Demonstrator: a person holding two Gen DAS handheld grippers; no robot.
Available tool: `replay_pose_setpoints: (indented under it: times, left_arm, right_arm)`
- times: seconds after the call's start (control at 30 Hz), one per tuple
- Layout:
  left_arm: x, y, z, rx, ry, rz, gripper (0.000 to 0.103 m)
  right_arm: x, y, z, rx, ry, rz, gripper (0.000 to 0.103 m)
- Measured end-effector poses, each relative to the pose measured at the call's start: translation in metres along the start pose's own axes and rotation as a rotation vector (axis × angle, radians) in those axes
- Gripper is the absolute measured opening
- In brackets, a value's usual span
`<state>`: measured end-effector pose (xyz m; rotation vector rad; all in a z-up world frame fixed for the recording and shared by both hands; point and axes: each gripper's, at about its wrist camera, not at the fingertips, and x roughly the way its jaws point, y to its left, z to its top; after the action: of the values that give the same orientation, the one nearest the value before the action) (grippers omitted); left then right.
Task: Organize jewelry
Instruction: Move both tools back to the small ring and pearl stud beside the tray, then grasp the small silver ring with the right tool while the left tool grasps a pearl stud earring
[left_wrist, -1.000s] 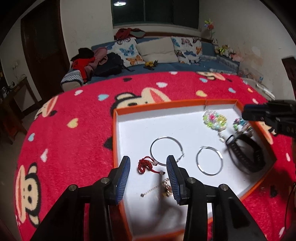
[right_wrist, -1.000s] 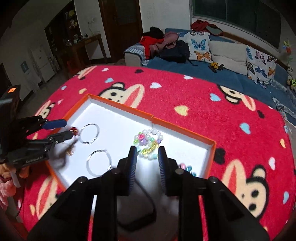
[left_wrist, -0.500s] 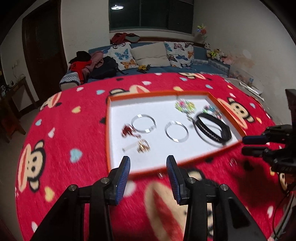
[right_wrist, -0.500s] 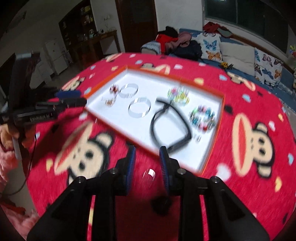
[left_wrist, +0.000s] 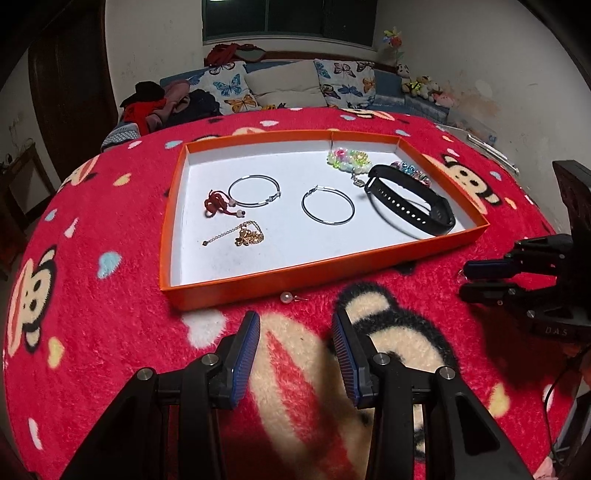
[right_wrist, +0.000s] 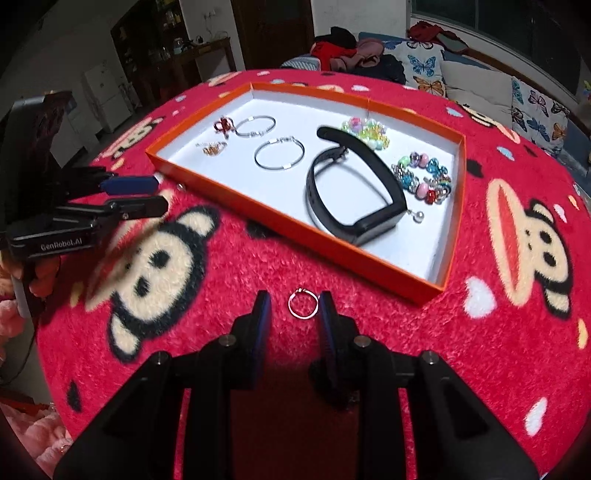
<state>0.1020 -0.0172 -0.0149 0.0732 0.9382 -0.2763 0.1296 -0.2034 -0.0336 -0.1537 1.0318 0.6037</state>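
An orange tray (left_wrist: 373, 258) (right_wrist: 266, 212) with a white floor holds two silver hoops (left_wrist: 328, 209) (right_wrist: 279, 154), a black band (left_wrist: 410, 210) (right_wrist: 354, 188), bead bracelets (right_wrist: 424, 179), a red knot (left_wrist: 214, 203) and a gold chain (left_wrist: 247, 236). A pearl stud (left_wrist: 286, 296) lies on the red blanket just in front of the tray, ahead of my open, empty left gripper (left_wrist: 295, 354). A small silver ring (right_wrist: 303, 305) lies on the blanket between the fingers of my open right gripper (right_wrist: 295, 314).
The red monkey-print blanket (left_wrist: 92, 295) covers a round table. A sofa with butterfly cushions (left_wrist: 280, 88) stands behind it. The right gripper shows at the right of the left wrist view (left_wrist: 476, 277), the left gripper at the left of the right wrist view (right_wrist: 147, 195).
Both grippers have pulled back out of the tray to the blanket in front of it. The right gripper has come down around the small silver ring.
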Motion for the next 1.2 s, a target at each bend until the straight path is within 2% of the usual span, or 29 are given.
replay_pose_setpoints:
  times: [0.3, 0.63, 1.03, 1.2]
  left_arm:
    - [0.018, 0.008, 0.01, -0.016, -0.011, 0.015, 0.03]
    - [0.024, 0.004, 0.013, 0.039, -0.02, 0.009, 0.03]
    - [0.018, -0.006, 0.004, 0.143, -0.017, -0.09, 0.026]
    - [0.015, -0.01, 0.002, 0.165, -0.007, -0.084, 0.024]
  right_arm:
    - [0.0, -0.006, -0.002, 0.016, -0.017, 0.007, 0.018]
    - [0.001, -0.005, -0.004, 0.024, -0.032, 0.017, 0.018]
    - [0.0, -0.003, -0.005, 0.027, -0.035, 0.018, 0.018]
    - [-0.001, -0.003, -0.006, 0.029, -0.036, 0.019, 0.018]
